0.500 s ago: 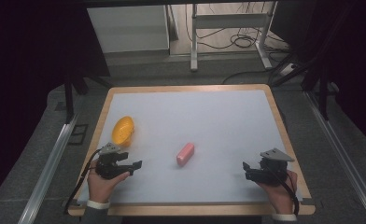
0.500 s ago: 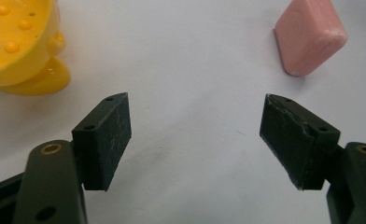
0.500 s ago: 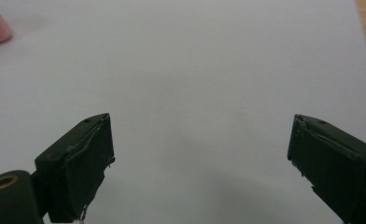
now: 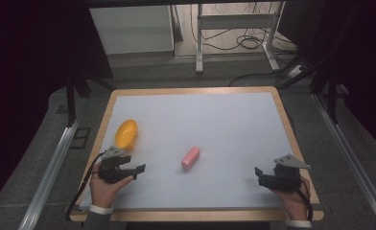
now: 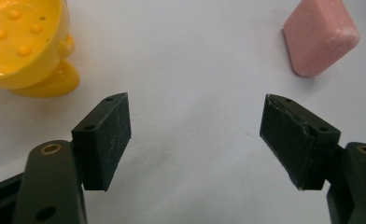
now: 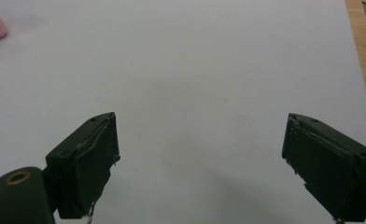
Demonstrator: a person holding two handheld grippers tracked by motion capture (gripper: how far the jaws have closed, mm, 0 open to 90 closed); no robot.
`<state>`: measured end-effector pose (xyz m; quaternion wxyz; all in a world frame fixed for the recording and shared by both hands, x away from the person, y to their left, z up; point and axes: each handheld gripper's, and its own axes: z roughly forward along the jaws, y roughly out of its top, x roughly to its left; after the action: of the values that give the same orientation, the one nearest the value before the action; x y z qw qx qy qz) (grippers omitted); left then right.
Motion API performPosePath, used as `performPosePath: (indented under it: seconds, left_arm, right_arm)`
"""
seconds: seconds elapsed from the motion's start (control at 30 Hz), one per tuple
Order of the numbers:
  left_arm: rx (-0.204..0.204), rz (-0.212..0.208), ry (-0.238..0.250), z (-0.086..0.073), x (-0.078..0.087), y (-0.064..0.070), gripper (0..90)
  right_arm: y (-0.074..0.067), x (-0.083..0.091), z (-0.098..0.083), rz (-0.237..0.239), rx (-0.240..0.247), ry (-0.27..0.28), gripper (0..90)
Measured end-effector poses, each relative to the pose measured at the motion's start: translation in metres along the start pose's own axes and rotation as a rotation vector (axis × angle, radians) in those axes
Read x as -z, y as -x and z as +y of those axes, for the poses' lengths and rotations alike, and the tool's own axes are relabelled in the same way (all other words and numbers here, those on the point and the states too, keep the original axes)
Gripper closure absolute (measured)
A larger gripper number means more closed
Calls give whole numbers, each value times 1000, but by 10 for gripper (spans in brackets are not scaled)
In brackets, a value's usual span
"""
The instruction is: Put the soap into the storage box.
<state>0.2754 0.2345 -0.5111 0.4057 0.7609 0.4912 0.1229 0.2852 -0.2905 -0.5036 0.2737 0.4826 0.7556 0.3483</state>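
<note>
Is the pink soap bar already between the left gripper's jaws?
No, the pink soap bar lies beyond the open left gripper, with bare table between its jaws.

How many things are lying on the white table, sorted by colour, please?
Yellow: 1, the yellow plastic dish with small bumps inside
Pink: 1, the pink rounded block
Total: 2 on the white table with the wooden rim

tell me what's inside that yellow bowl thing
The yellow bowl holds nothing loose; its inside shows small raised bumps and a few tiny holes. It sits tilted on a yellow base. The picture's edge cuts off part of the inside.
</note>
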Motion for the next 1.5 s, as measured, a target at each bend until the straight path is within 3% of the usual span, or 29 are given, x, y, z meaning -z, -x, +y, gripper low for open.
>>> performPosePath:
  seconds: [0.23, 0.27, 0.43, 0.7, 0.8, 0.93, 1.0, 1.07, 1.5]
  left_arm:
    - [-9, -9, -6, 0, -3, 0, 253]
    - [-9, -12, -4, 0, -2, -1, 253]
    - [-7, -5, -3, 1, 0, -1, 254]
    - [-25, 32, -20, 2, 8, 7, 253]
    - [-13, 23, -15, 3, 11, 8, 253]
    - [-26, 40, -20, 6, 11, 12, 250]
    - [-59, 71, -30, 10, 11, 18, 248]
    - [-60, 43, -19, 13, 12, 21, 244]
    - [-84, 11, -13, 28, 11, 31, 228]
  right_arm:
    - [-1, -1, 0, 16, 6, -8, 107]
    - [-1, -2, 0, 40, 7, -13, 107]
    - [-2, -2, 0, 38, 9, -11, 107]
    - [0, 0, 0, 32, 11, 11, 112]
    - [1, 0, -1, 39, 2, 10, 112]
    - [6, 1, -2, 44, -11, 16, 112]
    - [9, 1, -2, 46, -25, 16, 112]
    - [11, 3, -3, 41, -34, 18, 112]
    - [7, 2, -2, 29, -15, 7, 112]
